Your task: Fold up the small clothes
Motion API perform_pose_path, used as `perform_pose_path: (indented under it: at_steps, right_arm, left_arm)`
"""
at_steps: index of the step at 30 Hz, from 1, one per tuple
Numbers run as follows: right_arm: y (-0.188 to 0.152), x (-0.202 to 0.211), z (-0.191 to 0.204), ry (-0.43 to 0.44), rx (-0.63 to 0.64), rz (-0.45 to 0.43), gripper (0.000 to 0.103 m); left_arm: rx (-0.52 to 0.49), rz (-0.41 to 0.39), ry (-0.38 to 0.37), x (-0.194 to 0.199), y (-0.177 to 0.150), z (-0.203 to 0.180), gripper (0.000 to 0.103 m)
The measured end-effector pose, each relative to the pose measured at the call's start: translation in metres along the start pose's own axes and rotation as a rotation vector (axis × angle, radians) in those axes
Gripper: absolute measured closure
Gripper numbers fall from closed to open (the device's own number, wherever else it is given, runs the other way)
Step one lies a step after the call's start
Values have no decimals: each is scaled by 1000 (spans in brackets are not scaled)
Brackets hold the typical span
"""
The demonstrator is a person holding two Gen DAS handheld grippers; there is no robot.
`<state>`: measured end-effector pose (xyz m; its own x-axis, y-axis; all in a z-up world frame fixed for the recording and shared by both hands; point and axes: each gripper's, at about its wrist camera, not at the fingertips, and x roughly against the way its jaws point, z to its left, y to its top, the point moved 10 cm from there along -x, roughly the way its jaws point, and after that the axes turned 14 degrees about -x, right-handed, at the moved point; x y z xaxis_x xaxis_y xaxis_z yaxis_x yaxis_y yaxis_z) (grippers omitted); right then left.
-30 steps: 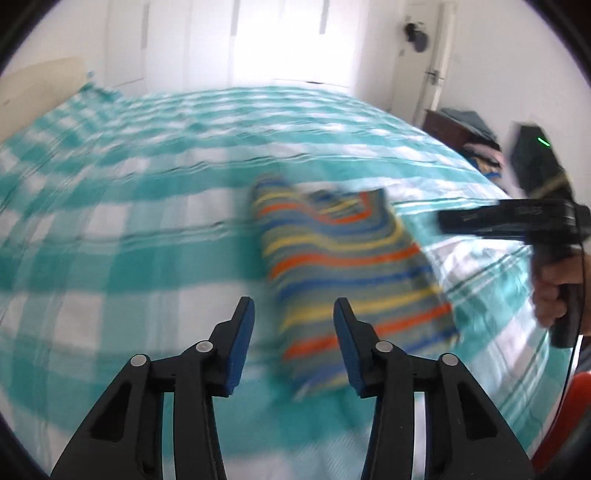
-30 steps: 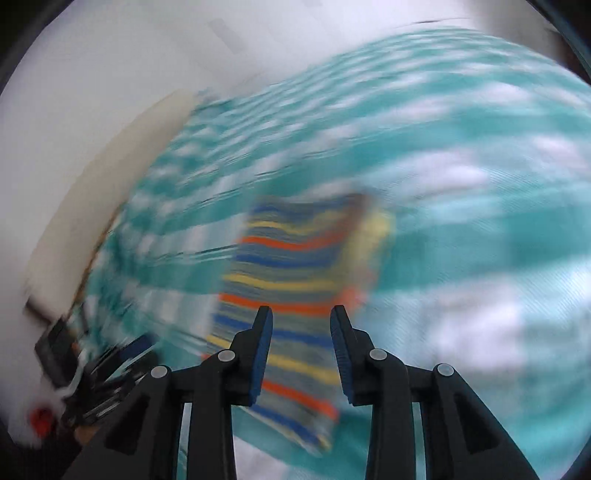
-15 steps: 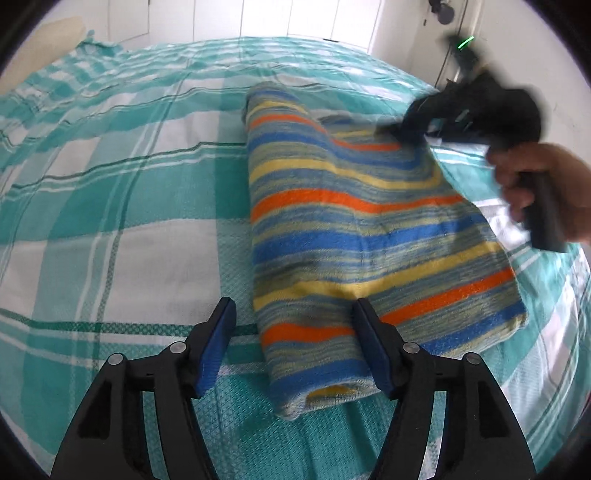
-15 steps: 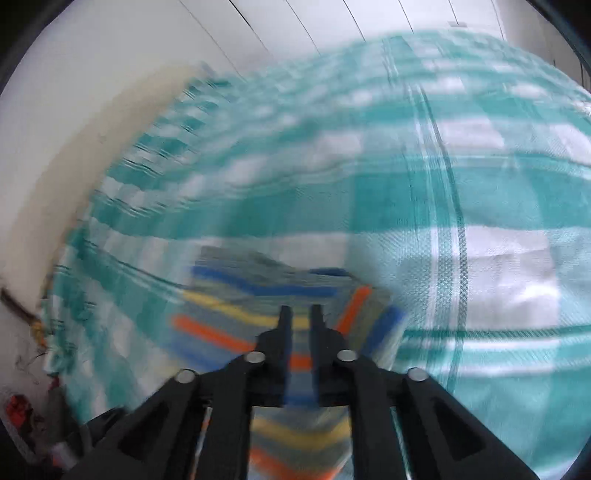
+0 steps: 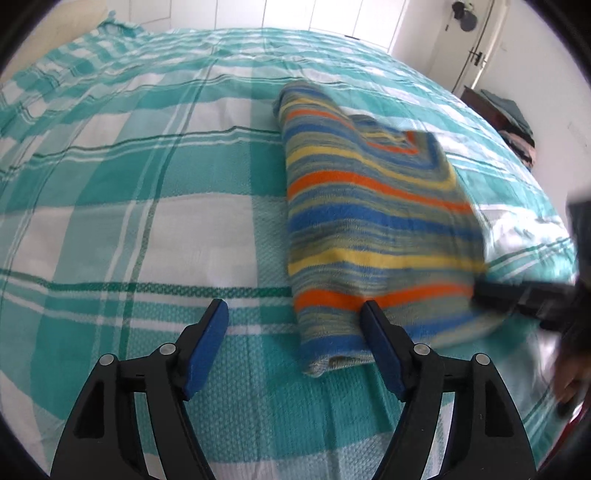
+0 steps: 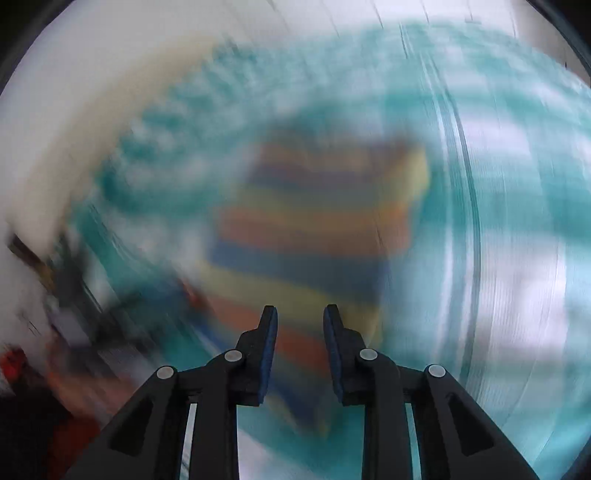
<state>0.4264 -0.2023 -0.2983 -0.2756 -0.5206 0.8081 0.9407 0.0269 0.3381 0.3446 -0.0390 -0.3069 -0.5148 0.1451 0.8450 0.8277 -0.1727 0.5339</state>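
A folded striped garment [image 5: 373,225], in blue, orange, yellow and grey bands, lies on the teal and white checked bedspread [image 5: 129,206]. My left gripper [image 5: 295,321] is open and empty, just above the garment's near left corner; its right finger overlaps the garment's near end. My right gripper [image 6: 300,321] is open and empty; its view is heavily blurred, with the garment [image 6: 306,229] ahead of it. In the left wrist view the right gripper [image 5: 517,295] is a dark blur at the garment's near right edge.
The bed fills most of both views. In the left wrist view white cupboard doors [image 5: 332,14] stand behind the bed, and a dark stand with piled clothes [image 5: 509,118] is at the far right by a door.
The right gripper was shut at the garment's far end half a second ago; now it is open and swinging back to the near right edge. The left gripper shifted slightly left and opened wider.
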Motion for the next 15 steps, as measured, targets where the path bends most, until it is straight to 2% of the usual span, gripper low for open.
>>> perform_pose_path:
  at_steps: [2, 3, 5, 6, 7, 8, 9, 10, 12, 14, 15]
  right_arm:
    - [-14, 9, -14, -7, -62, -46, 77]
    - [-13, 21, -10, 6, -87, -64, 77]
    - [-6, 43, 2, 31, -73, -140, 76]
    - [-4, 51, 8, 35, -56, -179, 69]
    - [-3, 50, 11, 33, -53, -194, 51]
    - [-4, 38, 7, 31, -64, -176, 42]
    - [-14, 17, -2, 12, -78, -105, 37]
    - [-24, -6, -12, -24, -82, -13, 38]
    - [-21, 4, -6, -13, -50, -34, 39]
    - [-7, 29, 4, 111, -95, -69, 38]
    - [5, 43, 5, 183, -123, -102, 36]
  left_arm:
    - [-7, -5, 15, 15, 2, 1, 28]
    - [-14, -36, 21, 27, 5, 1, 26]
    - [-23, -50, 39, 34, 5, 1, 18]
    - [-29, -35, 50, 30, 2, 1, 17]
    - [-36, -5, 52, 22, -3, 1, 17]
    - [-41, 49, 50, 11, -12, 1, 19]
    - [-38, 83, 44, 5, -18, 2, 24]
    - [-31, 91, 31, 7, -21, 4, 25]
    - [9, 22, -11, 28, -16, 11, 25]
    - [78, -72, -72, 46, -3, 22, 11]
    - [110, -96, -103, 46, 6, 29, 11]
